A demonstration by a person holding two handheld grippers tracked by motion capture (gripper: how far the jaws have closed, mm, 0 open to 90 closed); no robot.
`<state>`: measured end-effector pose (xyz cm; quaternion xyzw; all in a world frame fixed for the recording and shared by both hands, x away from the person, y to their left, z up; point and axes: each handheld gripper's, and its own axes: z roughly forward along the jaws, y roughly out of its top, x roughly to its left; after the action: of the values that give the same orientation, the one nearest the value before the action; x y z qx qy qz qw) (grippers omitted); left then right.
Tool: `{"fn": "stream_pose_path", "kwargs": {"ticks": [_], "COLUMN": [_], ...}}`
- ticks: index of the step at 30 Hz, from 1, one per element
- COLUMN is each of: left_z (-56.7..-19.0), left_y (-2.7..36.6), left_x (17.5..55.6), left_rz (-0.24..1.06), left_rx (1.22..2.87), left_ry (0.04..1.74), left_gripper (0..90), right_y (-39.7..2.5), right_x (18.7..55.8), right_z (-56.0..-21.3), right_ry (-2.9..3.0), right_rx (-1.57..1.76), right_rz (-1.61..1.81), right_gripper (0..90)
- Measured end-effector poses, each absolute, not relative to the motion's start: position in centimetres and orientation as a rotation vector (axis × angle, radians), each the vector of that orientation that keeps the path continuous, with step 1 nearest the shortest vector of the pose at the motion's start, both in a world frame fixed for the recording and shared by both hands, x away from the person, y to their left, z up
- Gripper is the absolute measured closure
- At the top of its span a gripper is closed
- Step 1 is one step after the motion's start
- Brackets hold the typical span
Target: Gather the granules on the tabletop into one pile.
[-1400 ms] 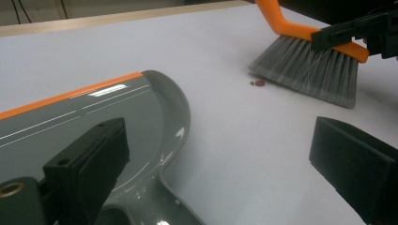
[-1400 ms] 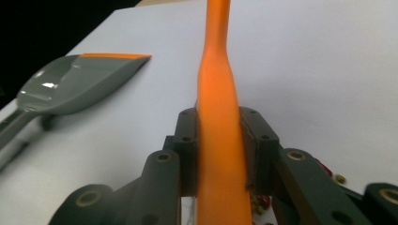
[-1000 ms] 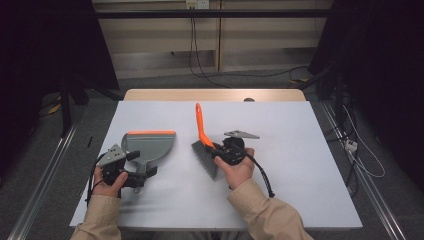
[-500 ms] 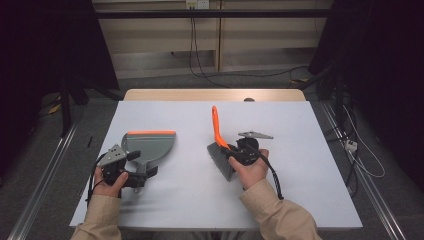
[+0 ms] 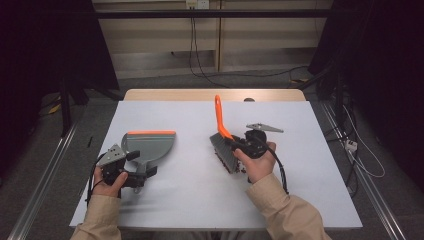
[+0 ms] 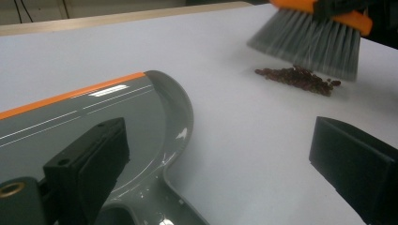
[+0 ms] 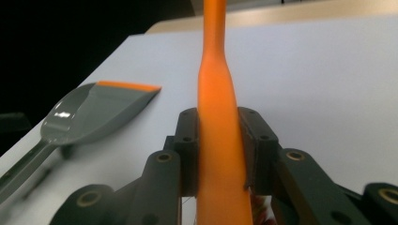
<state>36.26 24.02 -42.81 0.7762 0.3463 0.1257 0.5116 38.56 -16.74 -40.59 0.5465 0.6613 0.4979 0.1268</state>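
At the left, the left gripper [image 5: 141, 176] sits by the grey dustpan [image 5: 150, 145] handle, its jaws spread, gripping nothing. To the right, the right gripper [image 5: 238, 145] pinches the orange-handled brush [image 5: 224, 142], bristles just above a small heap of dark red grains [image 6: 298, 79]. Judging by this, sweeping is about to begin; next the pan needs holding steady. From above, the brush hides the grains.

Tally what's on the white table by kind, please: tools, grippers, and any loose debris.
Dustpans: 1, grey dustpan with an orange lip.
Brushes: 1, orange-handled brush, clamped in the right gripper.
Grippers: 2, counting the left gripper with its jaws open over the dustpan's handle.
Piles of dark red grains: 1.
Total: 5.
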Motion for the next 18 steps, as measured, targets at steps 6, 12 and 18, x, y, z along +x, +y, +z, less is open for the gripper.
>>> {"fn": "stream_pose_path", "kwargs": {"ticks": [6, 12, 18], "left_z": [-42.8, -42.9, -42.9], "left_y": [24.0, 24.1, 24.2], "left_x": [36.3, 36.4, 36.4], "left_rz": [0.306, 0.303, 0.304], "left_rx": [1.864, 1.861, 1.861], "left_ry": [0.839, 0.846, 0.850], "left_gripper": [4.9, 4.9, 4.9], "right_y": [-18.7, -19.6, -19.6], "right_x": [41.2, 43.8, 44.5], "right_z": [-39.8, -40.8, -42.4], "right_ry": [1.976, 2.103, 2.210], "right_rx": [1.426, 1.159, 1.073], "right_rz": [1.385, 1.249, 1.151], "right_gripper": [71.5, 71.5, 71.3]}}
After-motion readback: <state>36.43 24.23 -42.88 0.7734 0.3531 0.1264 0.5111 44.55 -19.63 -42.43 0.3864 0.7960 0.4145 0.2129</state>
